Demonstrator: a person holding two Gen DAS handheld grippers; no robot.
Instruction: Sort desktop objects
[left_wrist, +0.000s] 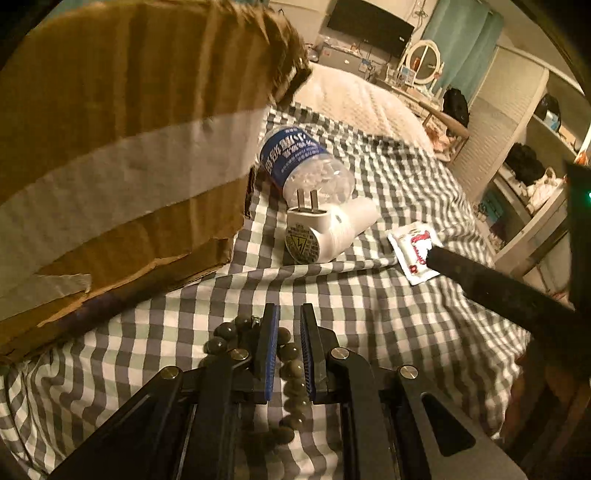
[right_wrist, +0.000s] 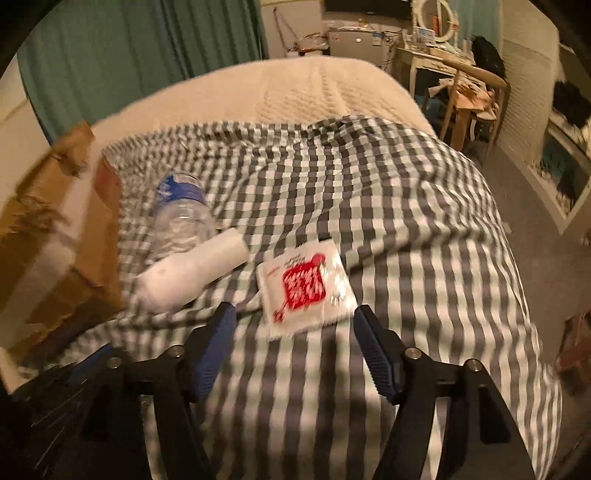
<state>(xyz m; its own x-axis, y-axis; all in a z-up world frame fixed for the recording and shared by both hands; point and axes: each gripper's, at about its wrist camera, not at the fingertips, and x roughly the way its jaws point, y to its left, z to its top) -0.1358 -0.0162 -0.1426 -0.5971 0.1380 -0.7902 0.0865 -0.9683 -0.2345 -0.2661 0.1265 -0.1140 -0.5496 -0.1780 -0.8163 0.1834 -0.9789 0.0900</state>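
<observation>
Checked grey-and-white bedding (right_wrist: 369, 206) carries everything I am sorting, with a dresser and a round mirror far off in the bedroom behind. My left gripper (left_wrist: 289, 325) has its blue pads drawn close on a string of dark green beads (left_wrist: 291, 373); one strand runs up between the jaws while the rest of the loop lies outside the left finger, so I read it as pinched. A taped cardboard box (left_wrist: 110, 147) stands just beside it, toward the left edge of the bedding, and I judge that box to be where the beads go. My right gripper (right_wrist: 293, 317) is spread wide, nothing between its pads, hanging over the sachet (right_wrist: 306, 288), a flat white packet with a red print. It sits straight ahead, its near edge between the fingertips, its longer side running away from me and a little leftward. Further left a white plug adapter (right_wrist: 192, 273) touches a clear water bottle (right_wrist: 183, 218) with a blue label. For the sachet the right hand is plainly nearer; the view is blurred, so I cannot tell whether the pads touch the bedding.
</observation>
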